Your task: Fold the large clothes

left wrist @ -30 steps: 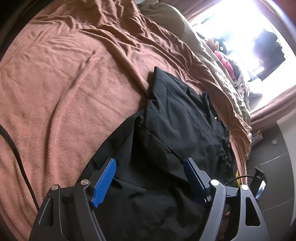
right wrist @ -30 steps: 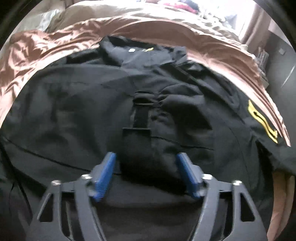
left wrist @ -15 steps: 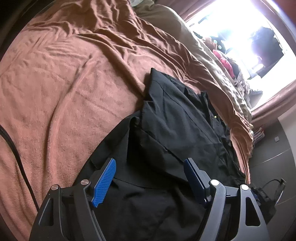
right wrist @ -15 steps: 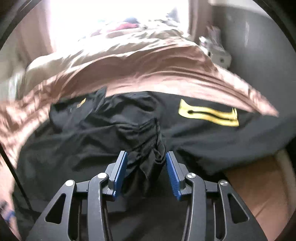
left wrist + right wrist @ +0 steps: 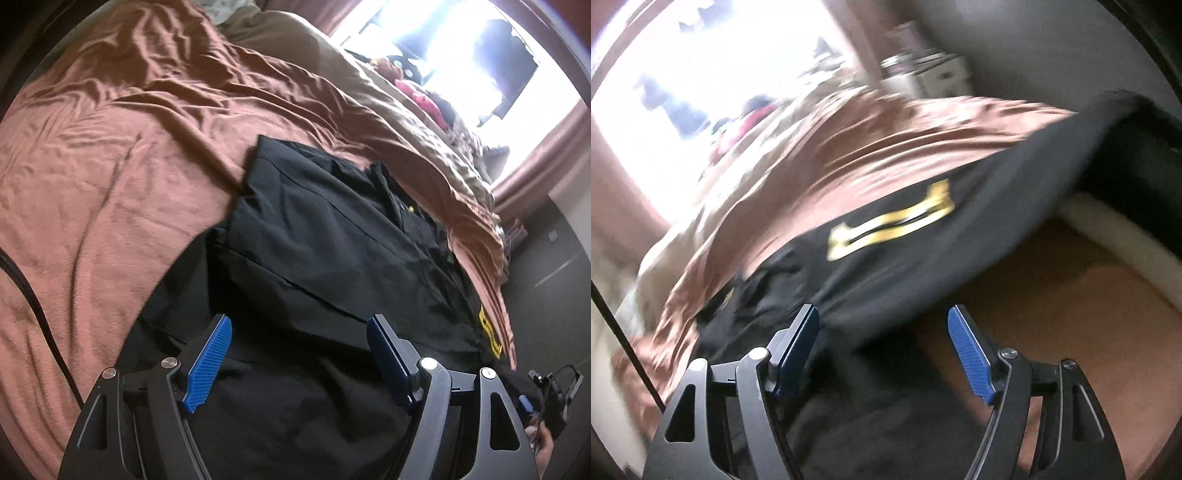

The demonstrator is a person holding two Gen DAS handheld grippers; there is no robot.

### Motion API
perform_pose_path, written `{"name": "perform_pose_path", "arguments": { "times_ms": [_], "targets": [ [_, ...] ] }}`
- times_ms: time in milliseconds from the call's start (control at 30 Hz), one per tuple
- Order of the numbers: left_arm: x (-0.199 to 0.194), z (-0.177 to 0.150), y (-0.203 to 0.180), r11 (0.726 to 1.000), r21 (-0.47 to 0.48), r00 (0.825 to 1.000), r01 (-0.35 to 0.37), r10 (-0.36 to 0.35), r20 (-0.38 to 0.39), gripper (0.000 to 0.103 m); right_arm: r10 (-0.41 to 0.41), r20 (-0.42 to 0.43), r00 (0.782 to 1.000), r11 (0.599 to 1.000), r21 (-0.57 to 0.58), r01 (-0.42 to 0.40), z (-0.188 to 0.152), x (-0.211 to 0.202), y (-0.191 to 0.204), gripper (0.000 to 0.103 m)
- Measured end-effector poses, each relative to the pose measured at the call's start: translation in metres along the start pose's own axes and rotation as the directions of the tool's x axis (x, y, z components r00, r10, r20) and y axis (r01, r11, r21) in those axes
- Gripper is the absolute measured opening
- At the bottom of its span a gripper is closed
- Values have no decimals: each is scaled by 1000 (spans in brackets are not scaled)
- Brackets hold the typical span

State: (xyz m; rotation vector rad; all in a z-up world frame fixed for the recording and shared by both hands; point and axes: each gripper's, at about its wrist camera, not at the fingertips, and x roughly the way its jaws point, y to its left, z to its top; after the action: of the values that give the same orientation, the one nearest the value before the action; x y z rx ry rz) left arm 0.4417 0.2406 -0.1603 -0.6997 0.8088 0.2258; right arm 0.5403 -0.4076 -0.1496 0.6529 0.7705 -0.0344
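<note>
Rumpled brown bed blanket (image 5: 122,184) is carrying the limp black yellow-badged garment (image 5: 332,251) — soft, best pinched at its hem; left gripper (image 5: 299,354) is gaping empty — right gripper (image 5: 882,343) is opening, unloaded.

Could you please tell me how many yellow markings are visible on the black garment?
2: a large yellow patch near the garment's edge by the bedside, and a small yellow mark up near its collar. Folds may hide others.

Wide bed (image 5: 92,192) under a creased brown blanket (image 5: 155,122). On the blanket, a black garment (image 5: 332,236) spread flat, yellow emblem (image 5: 890,225) near its right edge, that edge hanging past the side of the bed. Olive duvet (image 5: 369,96) bunched along the far side. Black cable (image 5: 33,306) across the near left corner.
</note>
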Motion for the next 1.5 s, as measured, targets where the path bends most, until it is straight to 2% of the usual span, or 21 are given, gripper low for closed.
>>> {"name": "perform_pose_path", "arguments": {
  "times_ms": [100,233,300,333,400,433,467,600,733,967,1033,1200,1267,1367,1500],
  "targets": [
    [7,-3,-3,1000,12,1000,4,-3,-20,77,48,2,999,997,59,-49,7,7,-17,71],
    [16,-8,-4,999,32,999,-24,25,-40,77,48,32,998,996,79,-50,25,27,-39,70],
    [15,-9,-2,999,40,999,-28,30,-41,77,44,40,998,992,113,-48,34,37,-54,52],
    [13,-8,0,999,37,999,-32,33,-35,77,56,48,997,988,144,-62,37,41,-62,34],
    [11,-7,4,999,14,999,-34,34,-24,77,94,72,993,977,185,-106,38,45,-71,20],
    [11,-7,6,999,5,999,-32,32,-22,77,103,83,991,974,195,-118,38,47,-73,8],
    [11,-7,6,999,4,999,-34,34,-23,77,112,93,989,971,200,-129,37,48,-71,2],
    [13,-9,3,999,19,999,-44,44,-29,77,153,153,976,976,132,-174,34,31,-46,0],
    [11,-9,-2,999,27,999,-23,23,-24,77,247,190,950,968,1,-252,32,1,-4,0],
    [7,-6,3,1000,-5,1000,1,-1,-19,77,448,138,883,893,-110,-436,4,-37,58,0],
    [4,-5,6,1000,-17,1000,12,-12,-12,77,483,102,870,872,-151,-466,-12,-44,84,0],
    [-1,-2,11,998,-47,999,38,-38,-4,77,519,-13,855,835,-209,-509,-38,-39,124,0],
    [-2,-2,14,997,-59,999,44,-45,-5,77,505,-59,861,831,-239,-503,-46,-31,135,0],
    [-4,-1,17,995,-80,998,61,-62,-1,77,493,-158,856,819,-247,-517,-61,-11,145,0],
    [-6,2,19,992,-95,997,83,-83,4,77,413,-296,861,827,-273,-491,-79,33,161,0]
  ]
}}
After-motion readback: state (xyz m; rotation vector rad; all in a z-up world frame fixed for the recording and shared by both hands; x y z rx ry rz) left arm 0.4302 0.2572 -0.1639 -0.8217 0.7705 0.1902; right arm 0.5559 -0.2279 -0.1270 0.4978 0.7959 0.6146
